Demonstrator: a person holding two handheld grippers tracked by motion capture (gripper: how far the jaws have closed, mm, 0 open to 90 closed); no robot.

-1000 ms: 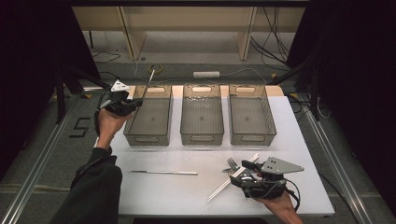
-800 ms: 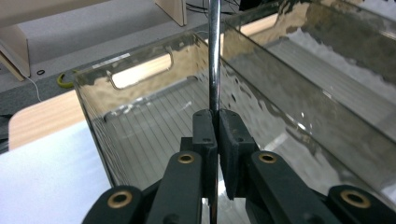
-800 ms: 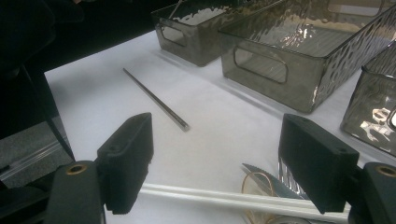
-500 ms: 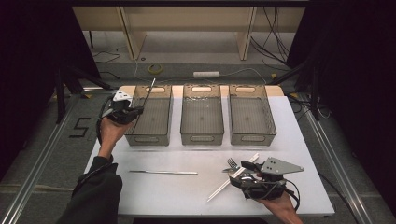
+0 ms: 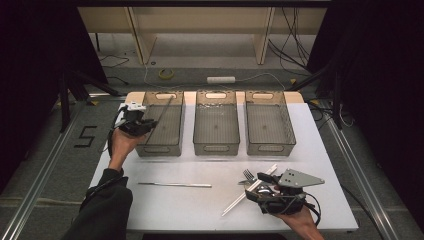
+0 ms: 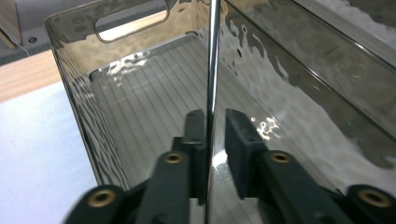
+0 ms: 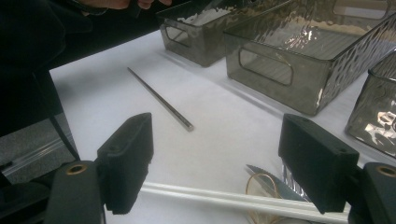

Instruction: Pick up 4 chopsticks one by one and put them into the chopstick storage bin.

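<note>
We hold a metal chopstick (image 6: 213,56) over the left bin (image 5: 162,148) with our left gripper (image 5: 137,124). In the left gripper view the rod runs straight up from between the jaws, its long axis in line with them, its far end pointing toward the bin's far wall with the handle slot. In the high view it slants from the gripper up and to the right across the bin's interior, toward the back of the table (image 5: 200,210). The jaws have just been opening: the rod lies against the left pad, and a clear gap shows between it and the right pad, so the grasp is loosened.

Our right gripper (image 5: 270,192) rests near the front right of the table, jaws spread wide with nothing between them. Just beside them lie a white chopstick (image 7: 224,198) and a fork (image 5: 248,175). A second metal chopstick (image 5: 175,185) lies flat on the table, its long axis running left to right in the high view.
</note>
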